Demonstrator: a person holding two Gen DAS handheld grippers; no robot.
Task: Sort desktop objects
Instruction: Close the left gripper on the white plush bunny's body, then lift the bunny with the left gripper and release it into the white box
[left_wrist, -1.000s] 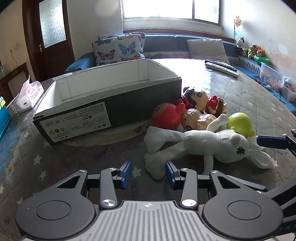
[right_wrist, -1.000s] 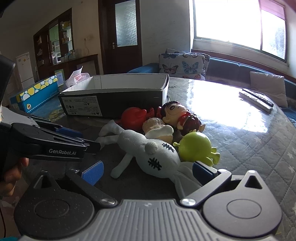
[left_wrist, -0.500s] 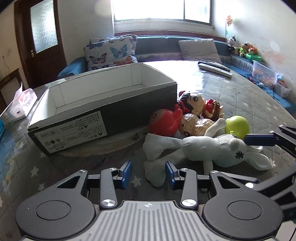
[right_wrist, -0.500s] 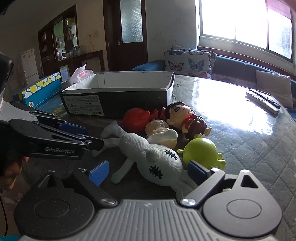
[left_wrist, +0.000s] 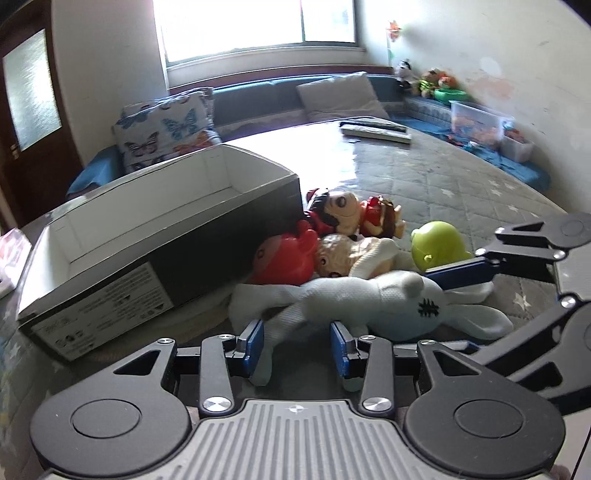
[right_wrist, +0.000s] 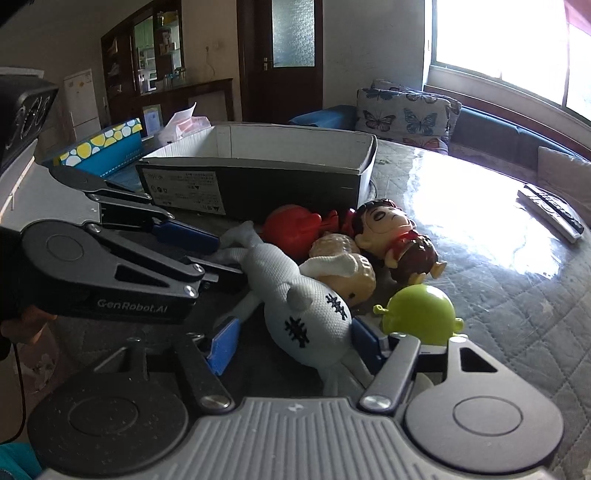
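Left tongs (left_wrist: 297, 347) angled down, blue pads parted around a pale limb. Right tongs (right_wrist: 291, 341) also tilted down, jaws just closing in, left pad not visibly pressing anything yet.

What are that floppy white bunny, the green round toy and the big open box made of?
The white bunny looks like soft knitted fabric over stuffing: a woven texture, stitched black marks, limp limbs. The green toy seems to be smooth moulded plastic or vinyl, going by its even sheen. The box looks like cardboard: thin folded walls, white inside, dark outside, a printed label on one end.
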